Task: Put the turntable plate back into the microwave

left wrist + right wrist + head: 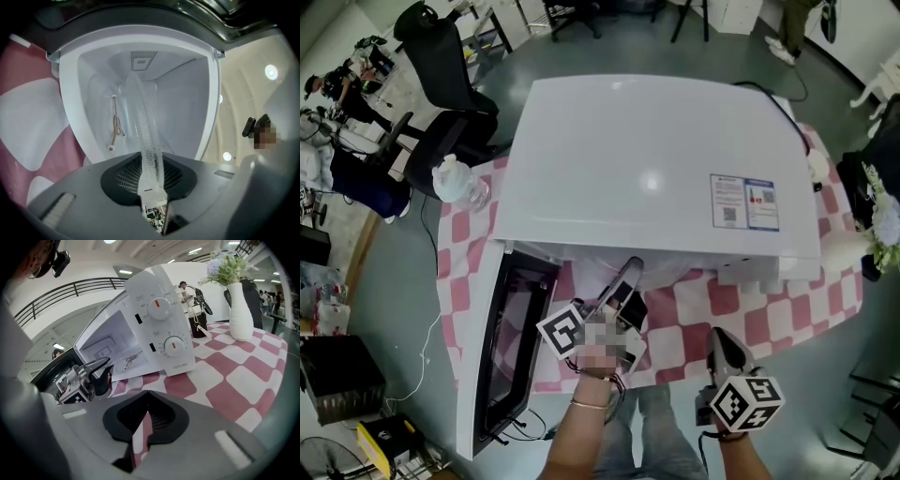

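Turntable plate (143,133) stands on edge, running straight from your left gripper (151,187), clamped on its rim, into the microwave (187,108); your right gripper (143,427) is closed, empty.

White microwave (656,159), orange-marked knobs (159,309). Pink-white checked tablecloth (750,323). Clear turntable plate (143,126), stippled rim, in my grey left gripper (151,164). White vase (240,310) far right.
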Motion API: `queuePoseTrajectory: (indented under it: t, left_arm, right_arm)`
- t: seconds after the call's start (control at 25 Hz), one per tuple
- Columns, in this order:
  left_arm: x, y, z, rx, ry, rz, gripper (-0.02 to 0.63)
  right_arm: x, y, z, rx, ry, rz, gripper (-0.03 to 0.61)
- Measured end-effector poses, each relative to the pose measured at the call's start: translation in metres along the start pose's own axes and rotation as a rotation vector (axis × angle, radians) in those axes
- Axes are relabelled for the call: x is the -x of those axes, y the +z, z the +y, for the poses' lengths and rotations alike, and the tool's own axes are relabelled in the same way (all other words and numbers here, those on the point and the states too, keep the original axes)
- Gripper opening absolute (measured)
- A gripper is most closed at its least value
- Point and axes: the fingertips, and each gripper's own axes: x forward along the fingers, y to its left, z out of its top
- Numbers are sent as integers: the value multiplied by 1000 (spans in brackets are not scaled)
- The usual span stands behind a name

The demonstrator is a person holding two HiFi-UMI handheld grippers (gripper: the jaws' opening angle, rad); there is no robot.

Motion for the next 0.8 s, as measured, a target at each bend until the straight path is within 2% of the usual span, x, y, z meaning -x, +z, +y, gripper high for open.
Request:
queuePoseTrajectory:
  t: [0.8]
  left_arm:
    - [-25,15,7,-22,24,-15,75]
  right_arm:
    - [-8,4,-6,-24,14,18,9]
